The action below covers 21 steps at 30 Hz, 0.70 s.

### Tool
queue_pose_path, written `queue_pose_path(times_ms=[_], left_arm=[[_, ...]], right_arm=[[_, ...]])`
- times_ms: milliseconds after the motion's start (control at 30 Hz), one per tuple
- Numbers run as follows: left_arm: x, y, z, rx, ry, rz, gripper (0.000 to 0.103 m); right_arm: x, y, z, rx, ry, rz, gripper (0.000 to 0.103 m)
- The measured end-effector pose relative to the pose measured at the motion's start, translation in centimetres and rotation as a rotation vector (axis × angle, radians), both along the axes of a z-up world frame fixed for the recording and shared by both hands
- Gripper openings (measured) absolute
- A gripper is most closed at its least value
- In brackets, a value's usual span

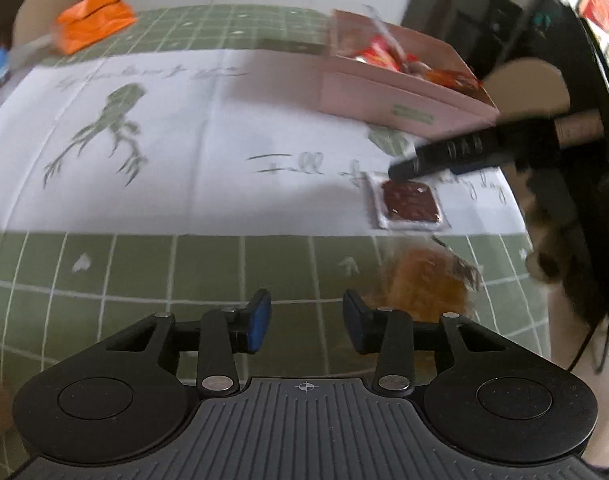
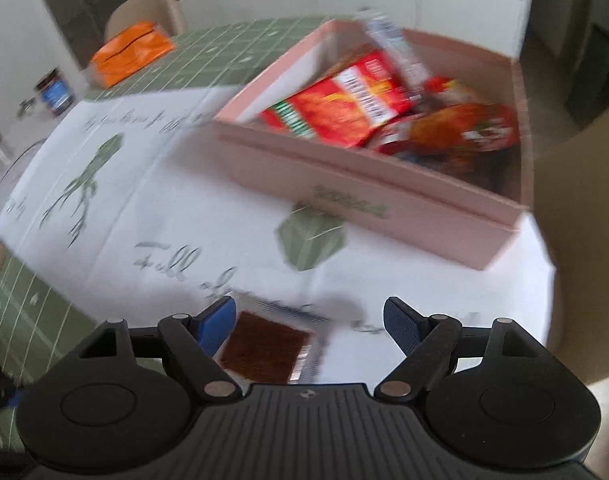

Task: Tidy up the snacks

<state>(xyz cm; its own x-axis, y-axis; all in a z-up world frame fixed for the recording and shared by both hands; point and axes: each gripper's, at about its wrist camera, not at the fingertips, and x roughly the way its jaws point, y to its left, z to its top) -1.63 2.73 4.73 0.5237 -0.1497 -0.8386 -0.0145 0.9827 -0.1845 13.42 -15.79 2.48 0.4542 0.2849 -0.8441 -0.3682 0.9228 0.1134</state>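
My left gripper (image 1: 306,322): tilted downward, jaws about half apart, nothing between blue pads (image 1: 260,320). My right gripper (image 2: 310,322): tilted downward, jaws spread wide, pads not pressing anything. Right fingertips visible in left view, angled down.

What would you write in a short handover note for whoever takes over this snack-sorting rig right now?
Left hand-held gripper: open, empty, over the green cloth beside a golden-brown snack pack.
Right hand-held gripper: open, low over the dark flat sachet, not gripping it.
Pink box: already holds several red packets.
Orange bag: at the table's far end.
Left: box the sachet, the golden-brown pack, and likely the orange bag.
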Motion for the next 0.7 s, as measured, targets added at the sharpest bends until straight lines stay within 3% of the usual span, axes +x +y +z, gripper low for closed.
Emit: queue_pose_path(times_ms=[67,133,233,267,433,533,700], left_arm=[[-0.3,0.9,0.6,-0.047,-0.026,0.015,0.044],[-0.4,1.1,1.3,-0.071,-0.062,-0.008,0.044],[-0.3,-0.6,2.3,-0.085,-0.088,-0.123,0.044],[-0.2,-1.7,2.5,-0.077,-0.093,-0.174,0.044],[0.1,-6.3,1.3,0.023,-0.057,-0.337,0.044],[-0.1,-8.0,0.5,0.118,-0.065,-0.360,0.056],[0.6,-6.7,0.0,0.061,-0.035,-0.299,0.061]], right_arm=[[-0.3,0.8,-0.7,-0.010,0.019,0.033,0.083],[-1.3,1.7,-0.9,-0.054,-0.018,0.064,0.083],[-3.0,2.9,-1.2,-0.149,-0.094,0.122,0.074],[-3.3,2.9,-1.1,-0.144,-0.094,0.128,0.068],[-3.8,1.9,-0.8,-0.147,-0.077,0.103,0.068],[-3.6,1.0,-0.7,-0.141,-0.063,0.082,0.068],[-3.7,-0.1,-0.9,-0.126,-0.052,0.050,0.069]])
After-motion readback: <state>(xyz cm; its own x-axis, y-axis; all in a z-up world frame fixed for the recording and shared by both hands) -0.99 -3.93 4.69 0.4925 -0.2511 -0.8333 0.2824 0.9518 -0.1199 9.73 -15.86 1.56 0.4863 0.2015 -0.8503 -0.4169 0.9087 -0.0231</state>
